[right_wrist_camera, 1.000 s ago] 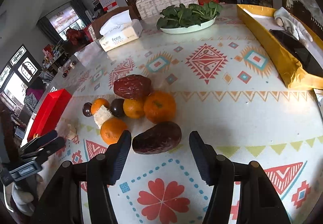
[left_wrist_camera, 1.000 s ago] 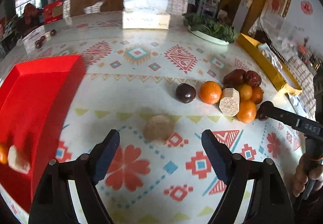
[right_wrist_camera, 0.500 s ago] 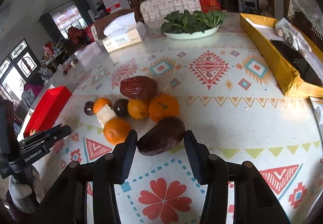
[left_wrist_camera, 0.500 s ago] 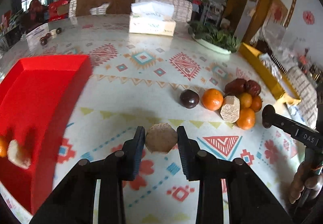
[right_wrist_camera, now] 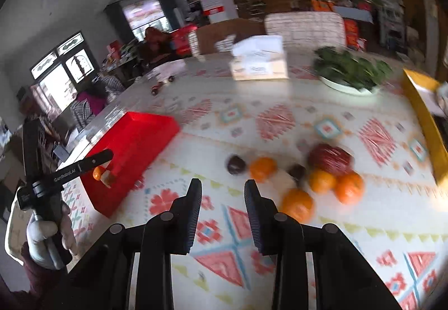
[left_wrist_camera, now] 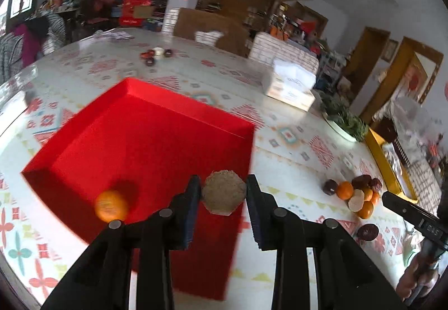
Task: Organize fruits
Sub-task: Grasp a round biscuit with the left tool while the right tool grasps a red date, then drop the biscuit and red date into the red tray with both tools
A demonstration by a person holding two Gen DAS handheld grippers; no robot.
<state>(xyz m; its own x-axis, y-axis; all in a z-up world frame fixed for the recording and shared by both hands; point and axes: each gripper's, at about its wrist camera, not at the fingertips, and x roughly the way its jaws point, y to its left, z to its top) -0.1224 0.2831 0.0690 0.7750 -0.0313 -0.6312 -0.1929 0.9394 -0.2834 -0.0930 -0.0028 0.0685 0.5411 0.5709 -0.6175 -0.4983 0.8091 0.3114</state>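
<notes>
My left gripper is shut on a tan sugarcane piece and holds it above the near right edge of the red tray. One orange lies in the tray. My right gripper is partly open with nothing between its fingers, above the table, left of the fruit pile. The pile of oranges, dark plums and red dates also shows in the left wrist view. A dark date lies alone near it. The left gripper shows in the right wrist view.
A tissue box, a plate of greens and a yellow tray stand at the back and right of the patterned table. Small items lie at the far side. A gloved hand holds the left gripper.
My left gripper lifted the sugarcane piece and carried it left over the red tray. My right gripper no longer holds the dark date, which lies on the table, and has swung left.
</notes>
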